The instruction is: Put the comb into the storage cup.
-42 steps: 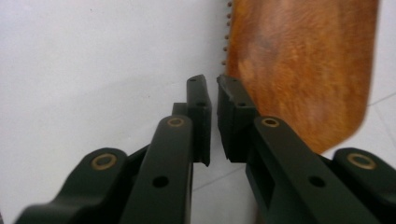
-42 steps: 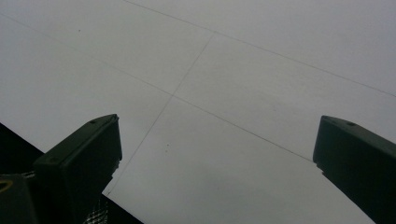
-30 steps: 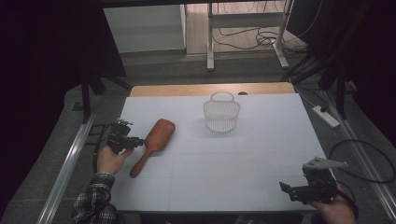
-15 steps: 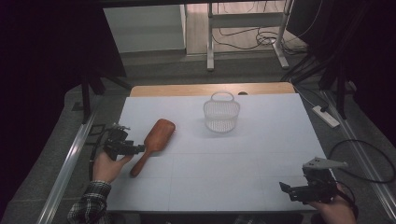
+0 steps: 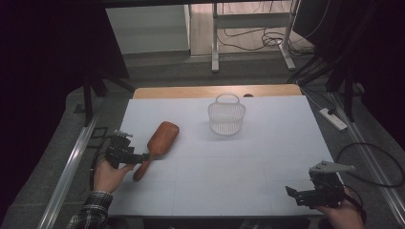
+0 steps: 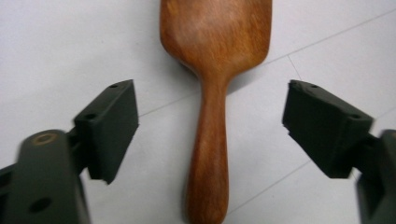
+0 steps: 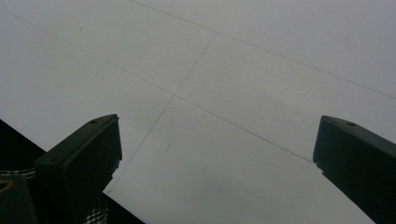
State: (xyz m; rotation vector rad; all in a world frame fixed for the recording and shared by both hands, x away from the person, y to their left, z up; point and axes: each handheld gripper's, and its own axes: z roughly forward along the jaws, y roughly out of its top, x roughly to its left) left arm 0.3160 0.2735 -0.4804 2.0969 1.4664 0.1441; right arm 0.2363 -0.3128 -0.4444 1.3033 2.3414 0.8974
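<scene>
Since the earlier frames, left hand-held gripper [image 5: 138, 156] has drawn back toward the near desk edge along the wooden hairbrush [image 5: 156, 147]; its jaws now stand wide apart on either side of the brush handle [image 6: 208, 163], not touching it. Hairbrush lies flat on the white desk [image 5: 267, 143], left of centre, handle toward the person. White wire basket [image 5: 226, 116] sits further back. Right hand-held gripper [image 5: 298, 194] unchanged at the near right corner, jaws apart over bare desk.
</scene>
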